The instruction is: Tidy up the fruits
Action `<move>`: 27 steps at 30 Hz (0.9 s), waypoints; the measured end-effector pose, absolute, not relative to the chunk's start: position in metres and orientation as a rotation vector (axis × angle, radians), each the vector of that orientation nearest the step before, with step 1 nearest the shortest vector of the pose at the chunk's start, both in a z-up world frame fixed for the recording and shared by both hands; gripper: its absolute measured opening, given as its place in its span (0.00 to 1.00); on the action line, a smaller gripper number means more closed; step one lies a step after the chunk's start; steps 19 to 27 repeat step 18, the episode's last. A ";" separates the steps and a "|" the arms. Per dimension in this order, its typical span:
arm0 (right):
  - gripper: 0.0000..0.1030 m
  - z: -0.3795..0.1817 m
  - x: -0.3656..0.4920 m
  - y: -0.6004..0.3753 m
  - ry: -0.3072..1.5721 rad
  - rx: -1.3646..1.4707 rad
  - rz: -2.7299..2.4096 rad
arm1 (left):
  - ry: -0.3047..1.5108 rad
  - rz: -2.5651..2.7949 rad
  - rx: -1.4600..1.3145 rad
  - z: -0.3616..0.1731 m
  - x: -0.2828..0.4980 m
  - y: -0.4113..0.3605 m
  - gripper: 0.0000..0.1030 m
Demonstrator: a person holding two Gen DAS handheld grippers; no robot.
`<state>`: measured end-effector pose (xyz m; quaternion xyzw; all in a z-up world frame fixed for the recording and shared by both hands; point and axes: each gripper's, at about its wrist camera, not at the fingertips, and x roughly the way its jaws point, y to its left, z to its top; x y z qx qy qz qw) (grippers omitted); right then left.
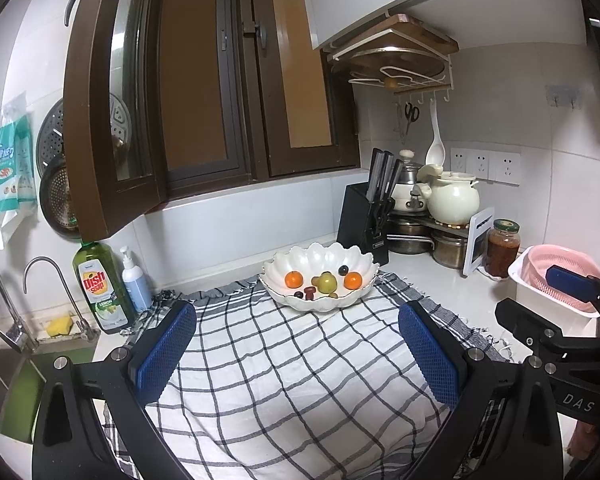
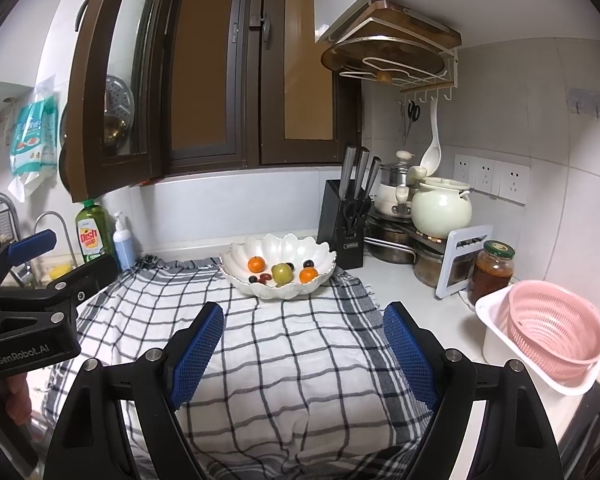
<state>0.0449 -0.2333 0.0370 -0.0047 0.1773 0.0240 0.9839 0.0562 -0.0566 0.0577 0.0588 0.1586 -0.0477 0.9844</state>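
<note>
A white scalloped bowl (image 1: 284,268) stands at the far edge of a checked cloth (image 1: 284,380). It holds two oranges (image 1: 293,279), a green fruit (image 1: 327,282), a dark grape (image 1: 343,269) and small dark red fruits (image 1: 309,293). My left gripper (image 1: 298,344) is open and empty, above the cloth, well short of the bowl. My right gripper (image 2: 303,346) is open and empty, also over the cloth (image 2: 280,360), short of the bowl (image 2: 240,254). The right gripper shows at the right edge of the left wrist view (image 1: 572,284).
A pink colander (image 2: 552,332) sits in a white tub at the right. A knife block (image 2: 344,220), pots, a cream pot (image 2: 440,208) and a jar (image 2: 492,276) stand at the back right. Dish soap (image 1: 100,288), a pump bottle, taps and a sink are at the left.
</note>
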 end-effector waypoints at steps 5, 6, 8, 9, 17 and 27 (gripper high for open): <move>0.80 0.038 0.044 -0.234 0.356 -0.010 0.043 | 0.319 -0.098 0.118 0.058 0.056 -0.058 1.00; 0.80 0.038 0.043 -0.234 0.355 -0.010 0.043 | 0.319 -0.098 0.118 0.058 0.056 -0.059 1.00; 0.80 0.038 0.042 -0.234 0.357 -0.009 0.043 | 0.318 -0.100 0.119 0.058 0.056 -0.060 1.00; 0.80 0.038 0.042 -0.235 0.358 -0.009 0.043 | 0.318 -0.101 0.120 0.058 0.056 -0.060 1.00; 0.80 0.037 0.043 -0.236 0.362 -0.006 0.036 | 0.322 -0.112 0.123 0.057 0.057 -0.064 1.00; 0.80 0.037 0.043 -0.236 0.363 -0.005 0.036 | 0.322 -0.111 0.123 0.057 0.057 -0.064 1.00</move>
